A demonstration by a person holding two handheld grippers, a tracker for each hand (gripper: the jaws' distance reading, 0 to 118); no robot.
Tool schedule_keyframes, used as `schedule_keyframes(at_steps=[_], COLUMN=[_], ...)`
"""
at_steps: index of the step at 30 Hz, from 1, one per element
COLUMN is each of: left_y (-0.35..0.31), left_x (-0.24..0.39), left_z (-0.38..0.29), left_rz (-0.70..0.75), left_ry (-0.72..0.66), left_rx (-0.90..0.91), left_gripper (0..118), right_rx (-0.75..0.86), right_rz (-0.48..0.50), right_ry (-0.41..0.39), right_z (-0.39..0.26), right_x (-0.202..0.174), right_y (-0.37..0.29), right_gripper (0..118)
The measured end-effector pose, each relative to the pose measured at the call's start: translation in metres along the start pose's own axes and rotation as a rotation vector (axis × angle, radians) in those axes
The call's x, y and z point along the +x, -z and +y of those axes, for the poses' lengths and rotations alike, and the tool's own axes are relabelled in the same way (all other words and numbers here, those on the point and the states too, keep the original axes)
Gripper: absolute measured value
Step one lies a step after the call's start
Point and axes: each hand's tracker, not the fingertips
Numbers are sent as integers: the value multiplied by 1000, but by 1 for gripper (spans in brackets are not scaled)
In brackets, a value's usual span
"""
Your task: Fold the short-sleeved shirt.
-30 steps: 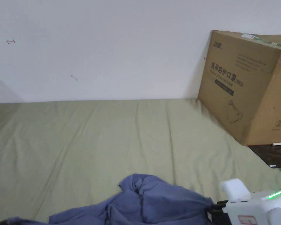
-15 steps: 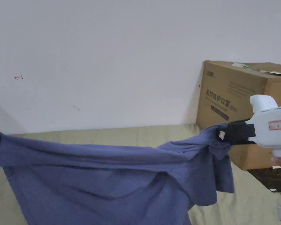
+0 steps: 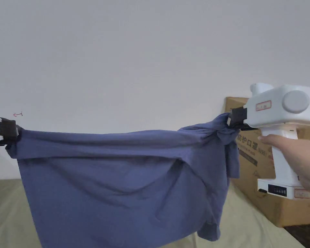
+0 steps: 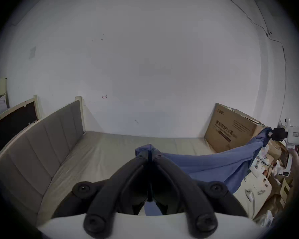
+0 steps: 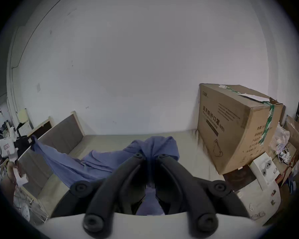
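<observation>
The left gripper [image 4: 149, 154] and right gripper [image 5: 150, 154] each had both jaws clamped on an end of the blue short-sleeved shirt [image 3: 118, 184], which hung stretched between them above the olive-green bed sheet [image 4: 110, 149]. A padded headboard [image 4: 41, 139] stood at the left, a large cardboard box [image 5: 235, 127] at the right against the white wall [image 3: 135, 64].

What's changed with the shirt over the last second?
The blue shirt went from a heap on the bed to hanging in the air, lifted and stretched between the left gripper and right gripper, both clamped on its top edge. The cardboard box stayed put.
</observation>
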Motion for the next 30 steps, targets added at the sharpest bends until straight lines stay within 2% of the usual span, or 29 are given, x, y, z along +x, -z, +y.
schedule_keyframes(at_steps=[4,7,10,13,17,20,23,25,30], left_y=[28,50,62,58,23,-13,-47,-73,-115], left_x=[-10,-22,-34,-47,-58,-65,-77,-76,-67], left_z=[-27,-72,-145,-232,-334,-377,-386,-380,-361], left_rz=[31,37,37,36,0,31,9,-3,-18], left_ry=[-38,-68,-63,-59,-77,-79,-135,-168,-213], left_rx=[-6,-145,-321,-540,-807,-898,-921,-912,-883], left_gripper=[1,1,1,1,1,1,1,1,1], right_rx=[-33,-153,-330,-536,-761,-833,-820,-817,-851], right_rz=[-18,-33,-38,-41,-31,-19,9,31,19], right_ry=[15,23,49,73,79,89,94,130,97], right_z=[-37,-97,-182,-274,-376,-414,-420,-420,-423], right_x=[1,10,31,50,72,84,92,95,85], right_y=[43,76,111,118,89,47,0,-27,-87], right_gripper=[7,7,7,7,7,7,7,7,7])
